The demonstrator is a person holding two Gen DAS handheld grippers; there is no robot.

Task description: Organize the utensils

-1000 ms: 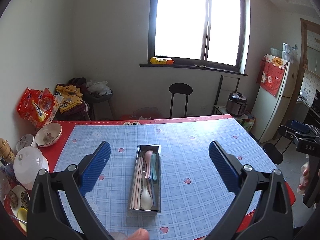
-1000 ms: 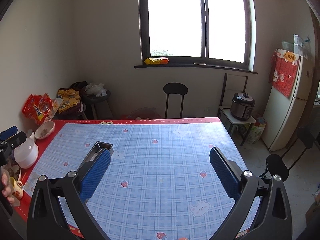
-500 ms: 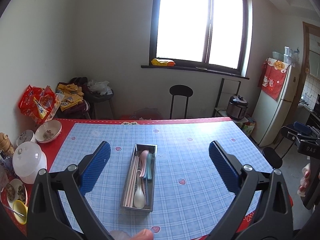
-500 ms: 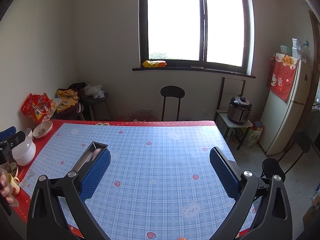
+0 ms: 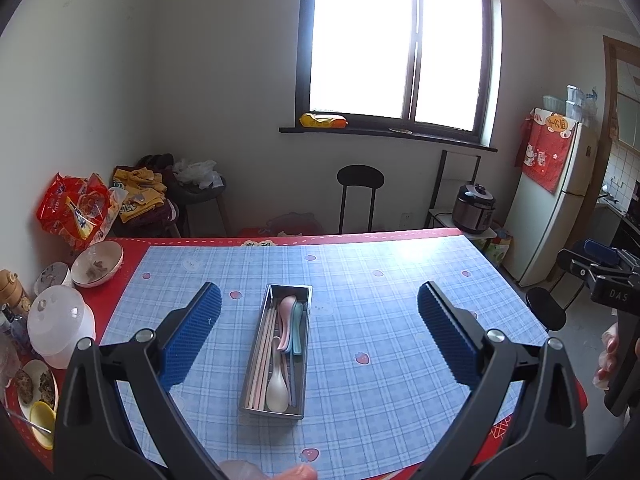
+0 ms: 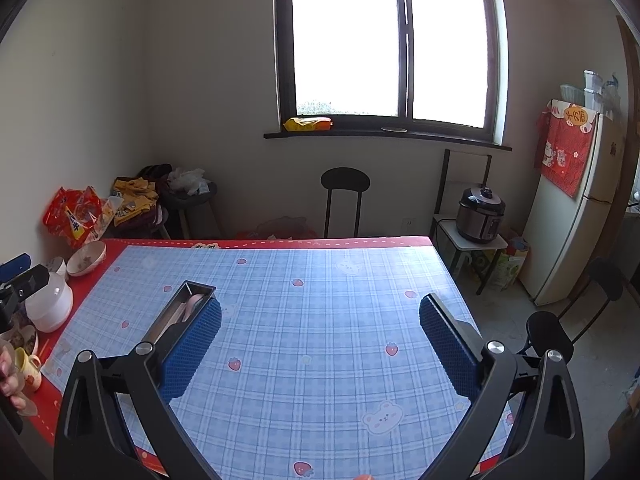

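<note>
Checked surface (image 5: 400, 300) bears a utensil tray (image 5: 256, 360); both hand-held grippers, left (image 5: 318, 336) and right (image 6: 320, 340), hover wide and empty above it; the next move is probably reaching for a spoon (image 5: 277, 388).

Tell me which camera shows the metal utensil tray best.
The left wrist view: the tray lies whole between the open fingers, with spoons and chopsticks visible inside. The right wrist view shows only its far end; a blue finger pad hides the rest.
</note>
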